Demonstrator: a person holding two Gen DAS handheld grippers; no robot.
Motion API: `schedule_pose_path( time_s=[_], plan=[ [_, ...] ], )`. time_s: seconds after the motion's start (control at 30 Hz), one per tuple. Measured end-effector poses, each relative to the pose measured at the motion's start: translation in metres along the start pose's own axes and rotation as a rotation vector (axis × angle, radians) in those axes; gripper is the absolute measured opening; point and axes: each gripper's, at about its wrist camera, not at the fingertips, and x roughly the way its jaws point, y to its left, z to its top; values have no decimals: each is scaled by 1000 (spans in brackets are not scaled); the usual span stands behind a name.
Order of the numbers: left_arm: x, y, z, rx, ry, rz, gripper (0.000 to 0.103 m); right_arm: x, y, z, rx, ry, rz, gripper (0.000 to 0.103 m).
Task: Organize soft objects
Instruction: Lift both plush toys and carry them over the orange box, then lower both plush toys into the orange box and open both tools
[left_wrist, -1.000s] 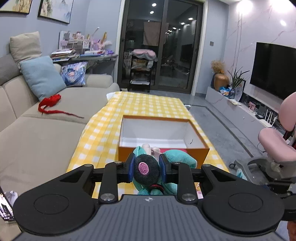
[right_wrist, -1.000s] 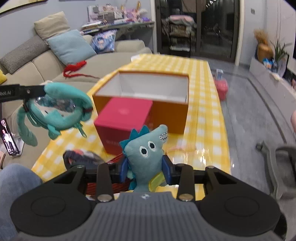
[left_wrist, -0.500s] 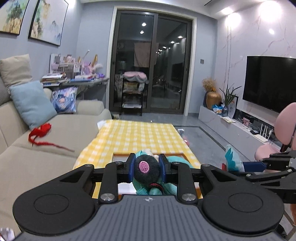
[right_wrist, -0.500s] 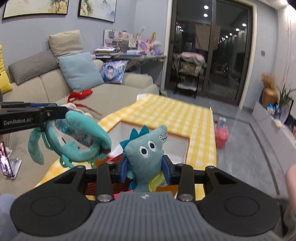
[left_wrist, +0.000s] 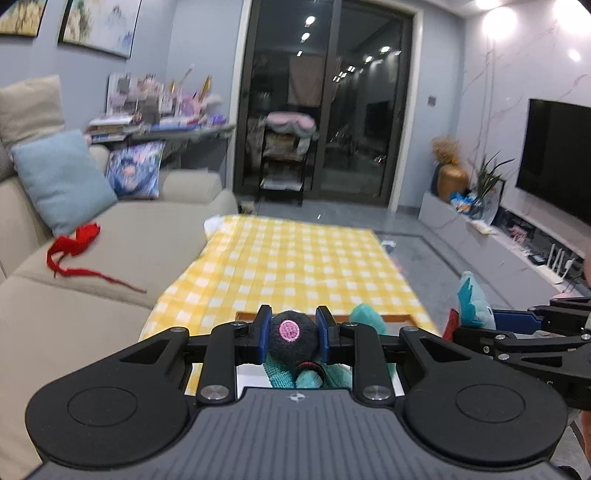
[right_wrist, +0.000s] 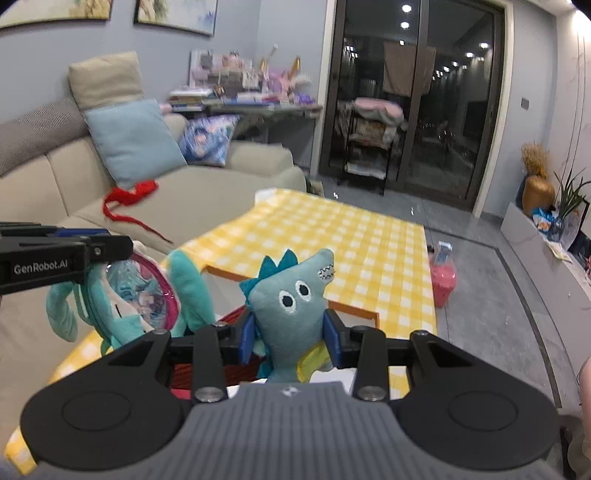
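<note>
I am in a living room at night, with a low bench (left_wrist: 295, 258) under a yellow checked cloth in front of me and dark glass doors behind it. The orange box (right_wrist: 354, 312) on that bench is my landmark; only slivers of its rim show over my claws.

My left claw (left_wrist: 291, 334) pinches the teal plush (right_wrist: 147, 295) by a dark fuzzy knob with a pink centre, its blue pads pressed into both sides. The rest of it, long teal limbs and a clear pink-rimmed pouch, dangles beneath, above the near left side of the box. I hold it by the knob, I think, because that is the firmest lump on a floppy thing, and hanging keeps the limbs from dragging.

My right claw (right_wrist: 288, 338) is clamped on the blue dinosaur (right_wrist: 291, 299) at its body, so it stands upright with its head clear of the pads, above the near edge of the box. A grip at the waist keeps it from flopping over.

Both toys sit close side by side, raised over the box, which I take as the place they are meant to go. A red bundle lies just beneath my right claw, nearer me than the box. Farther off, left of the box, a beige sofa (left_wrist: 92, 277) carries a red ribbon (left_wrist: 74, 243).
</note>
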Motion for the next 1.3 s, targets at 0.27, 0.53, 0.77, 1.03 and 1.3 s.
schedule_pose_path(
  time_s=[0.27,0.53,0.77,1.03,1.3],
  plan=[
    [61,9,-16,51,118,55,28,93,-2,-2,78,141,-15,38],
    [100,-3,-41,168,233,105,28,160,9,-25,20,309,-56,38],
    [118,-10,-55,219,350,113,28,189,7,-43,11,446,-44,41],
    [121,-9,-60,214,391,126,33,195,12,-49,-8,500,-33,50],
    [115,-11,-52,219,358,160,64,184,14,-40,-9,486,-43,62]
  ],
)
